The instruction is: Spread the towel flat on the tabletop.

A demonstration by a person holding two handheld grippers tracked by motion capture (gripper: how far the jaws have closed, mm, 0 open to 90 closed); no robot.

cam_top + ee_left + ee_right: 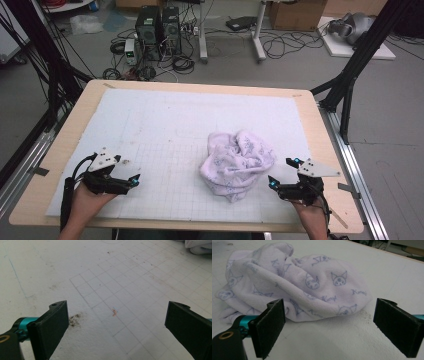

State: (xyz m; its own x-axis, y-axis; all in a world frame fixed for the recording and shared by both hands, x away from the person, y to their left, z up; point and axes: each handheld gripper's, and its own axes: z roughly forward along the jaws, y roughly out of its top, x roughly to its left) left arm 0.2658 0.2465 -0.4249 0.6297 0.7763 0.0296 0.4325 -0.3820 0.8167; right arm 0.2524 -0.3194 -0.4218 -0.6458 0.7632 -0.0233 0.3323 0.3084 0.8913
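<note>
**Two spread grippers, one crumpled towel**

Two grippers rest low on the mat point(165, 130), both with jaws spread wide and nothing between them. The left gripper point(131, 180) sits well apart from the towel point(237, 165), off to its left; in the left gripper view only a corner of the towel point(198, 246) shows at the far top right. The right gripper point(280, 172) is just beside the towel's right edge and faces it, not touching; in the right gripper view the towel point(294, 285) lies directly ahead of the open jaws.

The towel sits in a loose heap on the mat, right of centre and toward the person's side. It is pale lilac terry cloth printed with small cartoon faces with pointed ears and script lettering. Folds pile over one another, and a rolled hem runs along the near edge.

It should be light, soft and limp, with no stiffness: lifted at one point, the rest will likely sag and trail. The pile looks grippy rather than slippery, and nothing about it is fragile. A sensible hold would be a pinch on the hem nearest the right gripper, or on a raised fold at the top of the heap, taking a single layer if the towel is to be spread out. Corners are buried in the folds and cannot be picked out.
</note>
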